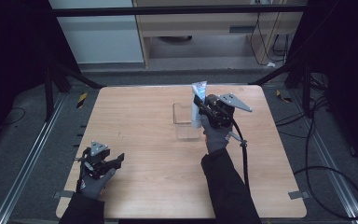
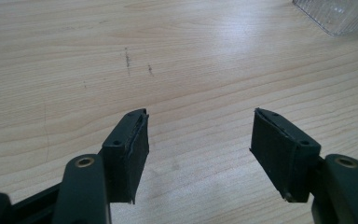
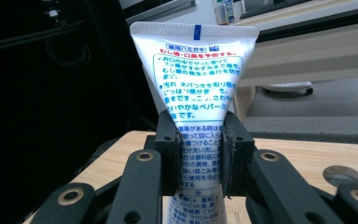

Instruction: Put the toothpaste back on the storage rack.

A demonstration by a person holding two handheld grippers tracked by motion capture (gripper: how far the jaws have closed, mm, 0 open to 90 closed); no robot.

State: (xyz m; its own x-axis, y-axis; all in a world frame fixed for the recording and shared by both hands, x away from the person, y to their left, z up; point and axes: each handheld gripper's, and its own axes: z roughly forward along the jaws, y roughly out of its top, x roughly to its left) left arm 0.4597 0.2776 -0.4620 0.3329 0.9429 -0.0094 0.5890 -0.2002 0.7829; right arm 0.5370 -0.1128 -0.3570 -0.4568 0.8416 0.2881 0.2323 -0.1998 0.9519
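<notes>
So the right hand-held gripper (image 1: 199, 108) is clamped tight on a white toothpaste tube (image 1: 197, 103), holding it upright with the flat crimped end on top. From the right gripper view the two black pads (image 3: 169, 158) squeeze the tube (image 3: 196, 93) about halfway down its length, blue and red print facing the camera. It's up in the air toward the far edge of the counter (image 1: 144, 140), a bit right of the middle, and the tube's lower end sits right over or against a clear plastic box (image 1: 186, 122). Can't tell from here whether it's actually touching the box.

The left hand-held gripper (image 1: 114, 161) is hanging out near the near-left corner of the counter, jaws spread wide with nothing between them. In the left gripper view its pads (image 2: 130, 154) sit just above bare wood, and a corner of that clear box (image 2: 338, 16) peeks in at the top right, well apart from them.
</notes>
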